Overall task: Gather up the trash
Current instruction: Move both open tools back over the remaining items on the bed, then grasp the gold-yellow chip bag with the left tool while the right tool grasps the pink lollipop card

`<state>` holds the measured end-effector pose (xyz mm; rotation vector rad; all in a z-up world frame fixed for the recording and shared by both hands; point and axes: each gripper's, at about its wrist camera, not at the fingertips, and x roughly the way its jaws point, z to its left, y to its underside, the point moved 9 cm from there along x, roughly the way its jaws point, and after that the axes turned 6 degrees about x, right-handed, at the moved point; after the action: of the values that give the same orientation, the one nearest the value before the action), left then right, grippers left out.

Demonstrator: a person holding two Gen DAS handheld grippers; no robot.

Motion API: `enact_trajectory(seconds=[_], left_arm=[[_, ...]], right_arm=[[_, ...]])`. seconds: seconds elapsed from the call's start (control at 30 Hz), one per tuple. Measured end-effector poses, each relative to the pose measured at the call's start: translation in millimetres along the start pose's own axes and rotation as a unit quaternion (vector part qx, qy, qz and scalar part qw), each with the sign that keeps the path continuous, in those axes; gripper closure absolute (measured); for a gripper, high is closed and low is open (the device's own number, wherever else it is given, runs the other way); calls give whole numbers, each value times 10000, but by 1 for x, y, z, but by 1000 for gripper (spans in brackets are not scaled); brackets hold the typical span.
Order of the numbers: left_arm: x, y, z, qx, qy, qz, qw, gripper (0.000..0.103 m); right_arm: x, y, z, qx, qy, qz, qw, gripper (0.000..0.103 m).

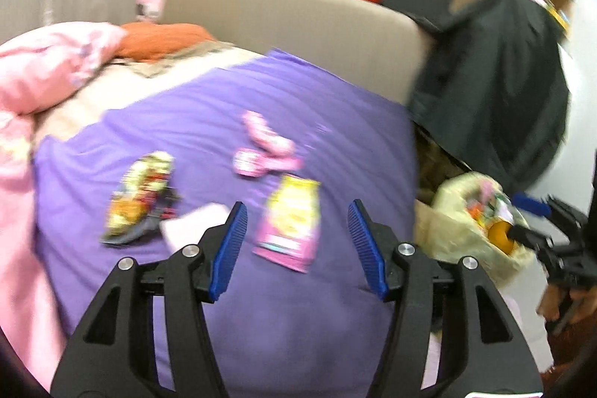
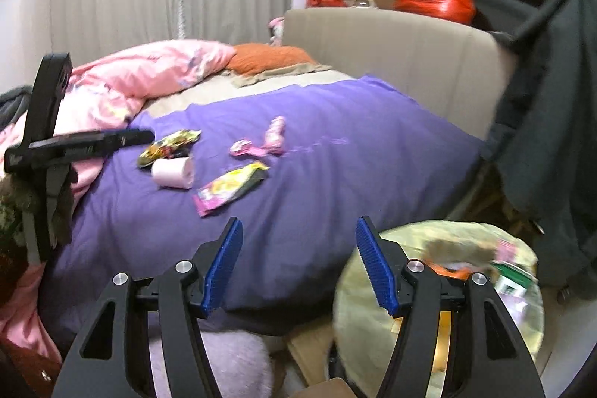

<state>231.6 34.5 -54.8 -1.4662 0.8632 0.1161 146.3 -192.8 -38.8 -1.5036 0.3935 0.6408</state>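
**Snack wrappers lying on a purple bedspread, both hand-held grippers open**

A purple bedspread [image 2: 335, 166] is covering the near part of a bed, and the trash is lying scattered on it. Closest to the bed's edge, a pink and yellow snack packet [image 2: 229, 187] is lying flat, its pink end pointing toward the viewer. Beyond it, a small crumpled pink wrapper [image 2: 261, 142] is sitting twisted into two lobes. To the left, a dark, multicoloured foil packet [image 2: 168, 146] is lying crinkled, and touching its near side a pale pink roll of tissue [image 2: 173, 172] is resting on its side.

The left hand-held gripper [image 1: 297, 241] is hovering above the bedspread with its blue ribbed pads spread wide and nothing between them; in its own view the pink and yellow snack packet [image 1: 291, 222] is sitting in the gap between the fingers, though motion blur is softening the detail. The right hand-held gripper [image 2: 296, 260] is also standing wide open and carrying nothing, hanging over the bed's near edge.

Beside the bed on the right, a bin lined with a pale yellow bag [image 2: 373, 286] is standing open, already holding orange, green and pink scraps, too blurred to name. A pink duvet [image 2: 149, 69] is bunched up at the far left of the bed, next to an orange pillow [image 2: 265, 58] and a beige headboard [image 2: 391, 51].
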Motion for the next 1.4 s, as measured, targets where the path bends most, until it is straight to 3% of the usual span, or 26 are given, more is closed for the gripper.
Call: enact_trajectory(seconds=[0.13,0.3,0.5,0.7,0.9,1.0,1.07,1.2,1.4], left_arm=[[-2,3,56,-277,-469,-179,9984,48],[10,8,110,-554,-534,-147,9969,46],[31,10,156,-179,-1003,74,9948,46],[63,21,176,-841,-136,373,9957,42],[82,35,180,-691,-513,808,9930,42],[85,41,196,-808,-877,880,9890,42],[85,44,208,-1044,-919,895,9862,42],[85,43,212,-1520,-284,786,9849,42],[98,35,182,-1160,78,914,9890,42]], right_arm=[[25,0,33,-236,-96,139,9996,43],[63,10,63,-356,-151,406,9984,43],[119,15,85,-523,104,815,9952,44],[165,5,103,-293,-41,859,9959,45],[192,1,104,94,261,940,9952,45],[205,4,103,452,7,1082,9931,45],[216,7,102,605,-76,1192,9910,45],[243,12,97,772,-62,1481,9859,45],[249,17,93,1174,-411,1472,9813,43]])
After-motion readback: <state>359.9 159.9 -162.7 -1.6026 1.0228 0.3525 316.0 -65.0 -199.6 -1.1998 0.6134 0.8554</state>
